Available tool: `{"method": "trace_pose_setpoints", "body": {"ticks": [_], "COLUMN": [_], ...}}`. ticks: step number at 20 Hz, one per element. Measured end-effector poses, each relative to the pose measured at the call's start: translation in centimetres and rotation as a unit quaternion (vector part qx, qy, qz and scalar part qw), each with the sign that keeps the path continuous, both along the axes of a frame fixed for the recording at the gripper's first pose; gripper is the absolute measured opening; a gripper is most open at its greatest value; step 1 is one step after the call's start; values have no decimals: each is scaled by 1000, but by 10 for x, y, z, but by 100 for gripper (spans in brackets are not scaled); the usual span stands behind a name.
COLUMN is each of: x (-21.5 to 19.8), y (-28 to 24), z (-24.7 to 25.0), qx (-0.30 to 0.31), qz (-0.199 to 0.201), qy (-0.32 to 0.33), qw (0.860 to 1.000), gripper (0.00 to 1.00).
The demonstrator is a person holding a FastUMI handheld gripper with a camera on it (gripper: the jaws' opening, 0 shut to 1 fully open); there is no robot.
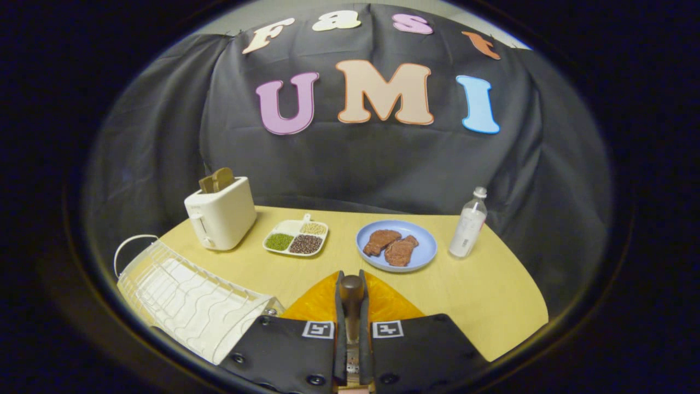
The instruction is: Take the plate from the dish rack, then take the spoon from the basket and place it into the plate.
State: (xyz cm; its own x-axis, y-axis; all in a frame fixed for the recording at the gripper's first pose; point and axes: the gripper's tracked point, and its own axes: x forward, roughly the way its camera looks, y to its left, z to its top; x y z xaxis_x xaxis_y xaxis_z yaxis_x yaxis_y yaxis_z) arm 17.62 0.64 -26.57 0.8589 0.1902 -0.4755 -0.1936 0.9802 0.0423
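The gripper (353, 284) pinches a brown wooden spoon (351, 290) between both fingers, over an orange plate (389, 302). Just left of that plate lies the white wire dish rack (186, 301); beyond it, a blue plate (424, 253) of meat.

A fisheye camera rides on the gripper (353, 284), low over the table's (492, 284) near edge, facing forward across it toward the far edge.

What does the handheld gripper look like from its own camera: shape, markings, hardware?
The two-finger gripper has two broad, flat finger blocks studded with round screw heads. Each block carries a square black-and-white fiducial marker near its inner front corner. Two narrow fingers run forward side by side, both pressing on a rounded brown spoon.
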Motion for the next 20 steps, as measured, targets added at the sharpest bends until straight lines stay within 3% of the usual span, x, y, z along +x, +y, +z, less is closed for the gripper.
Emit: {"method": "trace_pose_setpoints", "body": {"ticks": [11,20], "x": [-52,-130], "y": [-52,-96], "z": [125,123], "qx": [21,32], "qz": [-58,-134], "qy": [-77,-58], "qw": [995,989], "gripper": [11,11]}}
